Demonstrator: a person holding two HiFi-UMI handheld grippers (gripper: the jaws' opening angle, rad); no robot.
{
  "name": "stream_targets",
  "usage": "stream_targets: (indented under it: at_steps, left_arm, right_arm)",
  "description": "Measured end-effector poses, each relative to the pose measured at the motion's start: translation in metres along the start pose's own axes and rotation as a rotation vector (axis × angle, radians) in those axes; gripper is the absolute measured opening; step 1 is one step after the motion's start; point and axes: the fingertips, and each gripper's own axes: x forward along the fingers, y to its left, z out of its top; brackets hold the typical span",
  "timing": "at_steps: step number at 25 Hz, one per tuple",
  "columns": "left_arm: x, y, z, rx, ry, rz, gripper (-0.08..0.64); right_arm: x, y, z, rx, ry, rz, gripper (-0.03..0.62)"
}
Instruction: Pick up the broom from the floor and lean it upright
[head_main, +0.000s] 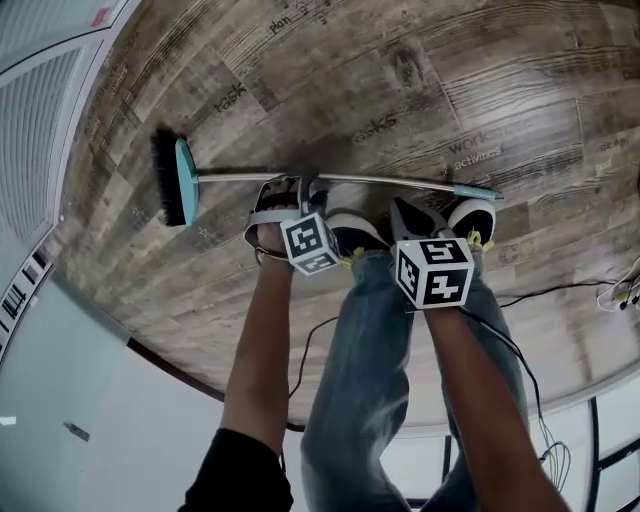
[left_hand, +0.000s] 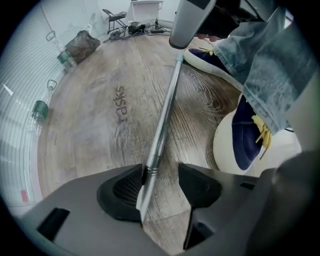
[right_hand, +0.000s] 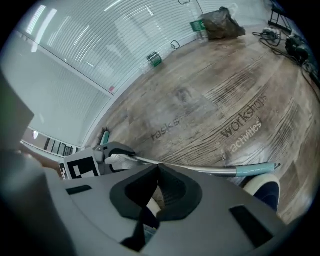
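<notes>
The broom lies flat on the wooden floor, its black-bristled teal head (head_main: 178, 182) to the left and its metal handle (head_main: 380, 181) running right to a teal end grip (head_main: 475, 191). My left gripper (head_main: 288, 188) points straight down over the handle near its middle. In the left gripper view the handle (left_hand: 165, 117) passes between the open jaws of the left gripper (left_hand: 162, 182), close to the left pad (left_hand: 125, 190) with a gap on the right. My right gripper (head_main: 405, 210) hovers just short of the handle (right_hand: 200, 170). The right gripper (right_hand: 157, 172) is shut on nothing.
The person's two shoes (head_main: 470, 215) (head_main: 355, 228) stand right beside the handle. Cables (head_main: 560, 290) trail on the floor at the right. A white slatted wall (head_main: 40, 120) borders the left. Bottles (left_hand: 40, 107), a dark bag (left_hand: 82, 45) and a chair (left_hand: 116, 17) stand along the far edge.
</notes>
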Motion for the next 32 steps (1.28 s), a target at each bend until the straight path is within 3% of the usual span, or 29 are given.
stream_targets:
  at_steps: [8, 10, 13, 16, 17, 18, 19, 20, 23, 28, 32]
  left_arm:
    - [0.001, 0.001, -0.002, -0.005, 0.079, -0.028, 0.196]
    - [0.001, 0.004, -0.001, -0.010, 0.083, -0.009, 0.103]
    - [-0.003, 0.007, 0.002, -0.032, 0.072, 0.005, 0.100]
    - [-0.014, 0.009, 0.013, -0.058, 0.025, 0.007, 0.100]
    - [-0.019, 0.010, 0.017, -0.062, 0.009, 0.009, 0.100]
    - [-0.023, 0.011, 0.018, -0.068, -0.005, 0.012, 0.098]
    - [-0.028, 0.014, 0.019, -0.077, -0.019, 0.017, 0.100]
    - [-0.033, 0.017, 0.021, -0.088, -0.034, 0.023, 0.100]
    - [-0.052, 0.028, 0.031, -0.121, -0.080, 0.047, 0.098]
    - [-0.093, 0.046, 0.042, -0.175, -0.121, 0.075, 0.086]
    - [-0.127, 0.056, 0.043, -0.219, -0.128, 0.075, 0.086]
  right_arm:
    - [0.003, 0.003, -0.004, 0.061, 0.012, 0.054, 0.017]
    - [0.003, -0.002, -0.005, 0.098, 0.010, 0.046, 0.017]
    - [0.002, -0.006, -0.009, 0.178, 0.007, 0.064, 0.018]
    - [-0.003, -0.006, 0.004, 0.275, -0.070, 0.129, 0.022]
    - [-0.004, -0.006, 0.007, 0.300, -0.094, 0.142, 0.044]
    - [-0.004, -0.006, 0.010, 0.325, -0.113, 0.146, 0.129]
    - [-0.003, -0.006, 0.012, 0.347, -0.130, 0.145, 0.170]
    - [-0.003, -0.008, 0.015, 0.362, -0.147, 0.138, 0.172]
    - [-0.014, -0.015, 0.036, 0.344, -0.204, 0.120, 0.166]
    - [-0.053, 0.000, 0.081, 0.345, -0.309, 0.174, 0.167]
    - [-0.084, 0.019, 0.111, 0.233, -0.331, 0.171, 0.169]
